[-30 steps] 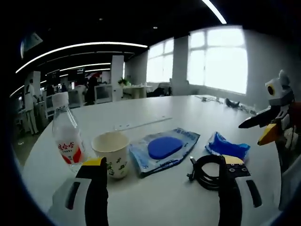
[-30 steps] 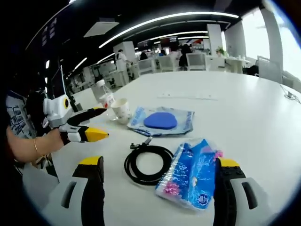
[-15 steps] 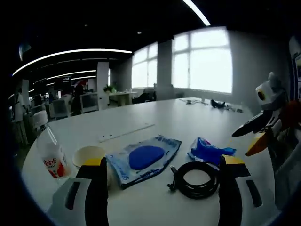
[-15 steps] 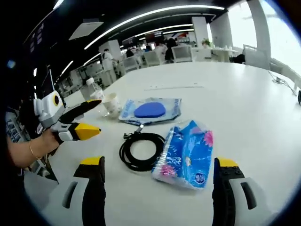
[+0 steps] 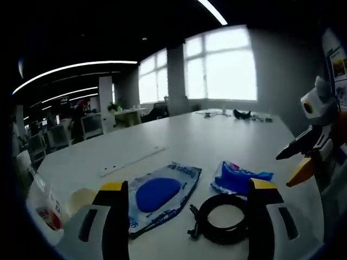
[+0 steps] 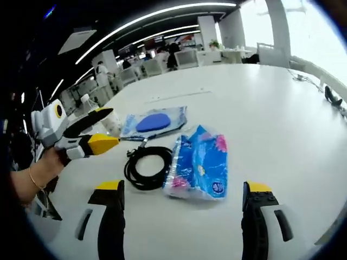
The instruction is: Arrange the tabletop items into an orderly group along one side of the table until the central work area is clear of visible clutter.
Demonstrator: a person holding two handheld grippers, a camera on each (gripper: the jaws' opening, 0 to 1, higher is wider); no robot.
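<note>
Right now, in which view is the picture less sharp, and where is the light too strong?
Left gripper view: dim and soft, the windows blown out white, the plastic bottle blurred at the edge. Right gripper view: brighter and sharper, the tissue pack print visible.

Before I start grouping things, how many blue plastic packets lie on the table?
2: the flat packet with the blue pad beyond the black cable, and the tissue pack touching the cable's right side.

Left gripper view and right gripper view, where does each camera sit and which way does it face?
Left gripper view: rides the left gripper, low over the white table, facing bright windows; the right gripper enters from the right.
Right gripper view: rides the right gripper, facing the office; the left gripper and a hand show.
Shared: coiled black cable, blue tissue pack, blue-pad pouch.
</note>
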